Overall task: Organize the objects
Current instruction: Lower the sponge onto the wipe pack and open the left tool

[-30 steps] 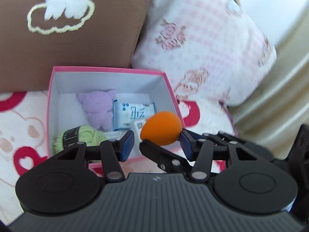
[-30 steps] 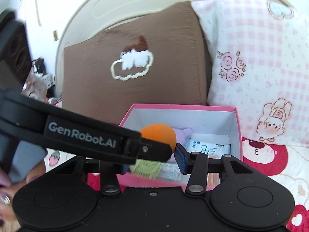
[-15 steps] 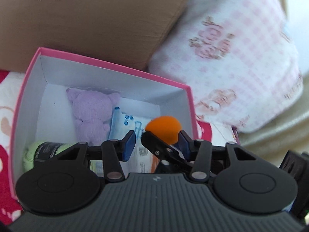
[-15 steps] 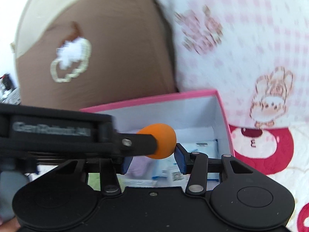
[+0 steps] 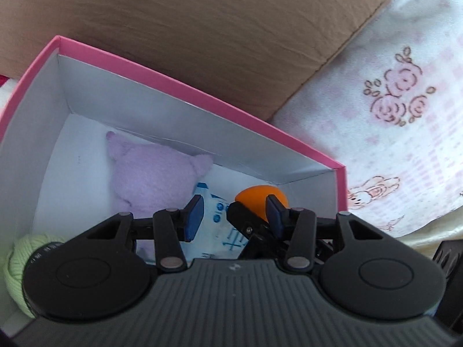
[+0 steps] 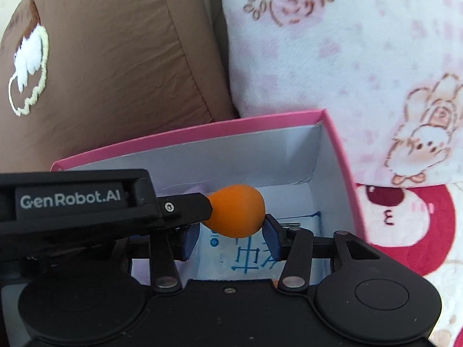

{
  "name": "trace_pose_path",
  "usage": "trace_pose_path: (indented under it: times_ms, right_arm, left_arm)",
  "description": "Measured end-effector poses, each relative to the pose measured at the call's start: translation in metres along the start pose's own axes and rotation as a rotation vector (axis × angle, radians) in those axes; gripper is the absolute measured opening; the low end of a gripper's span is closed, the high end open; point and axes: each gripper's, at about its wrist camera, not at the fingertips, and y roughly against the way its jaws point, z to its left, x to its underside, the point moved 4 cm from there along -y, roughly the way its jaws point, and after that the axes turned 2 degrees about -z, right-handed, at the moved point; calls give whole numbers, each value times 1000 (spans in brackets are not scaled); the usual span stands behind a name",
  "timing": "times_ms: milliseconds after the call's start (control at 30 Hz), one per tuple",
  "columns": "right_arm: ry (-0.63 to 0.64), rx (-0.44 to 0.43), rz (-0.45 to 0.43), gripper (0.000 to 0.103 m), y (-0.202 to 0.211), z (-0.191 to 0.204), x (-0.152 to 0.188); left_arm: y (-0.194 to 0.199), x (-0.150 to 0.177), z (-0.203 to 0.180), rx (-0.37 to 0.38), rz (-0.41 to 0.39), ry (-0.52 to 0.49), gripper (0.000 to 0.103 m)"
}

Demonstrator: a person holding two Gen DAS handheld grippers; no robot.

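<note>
The right hand-held gripper [image 6: 229,240] clamps the orange egg-shaped foam sponge [image 6: 237,215] inside the pink cardboard box [image 6: 202,133]. It sits near the right wall, above a white tissue packet [image 6: 249,260]. The left hand-held gripper [image 5: 233,215] gapes alongside.

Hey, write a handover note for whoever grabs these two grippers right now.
Left gripper: open and empty, over the pink box, with one finger beside the sponge.
Right gripper: shut on the orange makeup sponge, holding it above the tissue pack at the box's right end.
Already in the box: purple plush, tissue pack, green yarn ball.
Left to do: lower the sponge, release it, then pull both grippers out.
</note>
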Motion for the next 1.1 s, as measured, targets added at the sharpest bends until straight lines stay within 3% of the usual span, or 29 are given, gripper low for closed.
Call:
trace_pose_path:
  times_ms: [267, 567, 800, 1100]
  right_arm:
    - [62, 36, -30, 62, 26, 9, 6]
    - [170, -1, -70, 61, 81, 14, 29]
    - [157, -26, -58, 60, 105, 1, 41]
    - [169, -49, -62, 61, 153, 14, 58]
  left_arm:
    - [26, 1, 0, -44, -43, -73, 50]
    - [83, 17, 6, -82, -68, -150, 53]
    - [116, 33, 6, -96, -47, -181, 53]
    - [165, 55, 1, -96, -50, -236, 55]
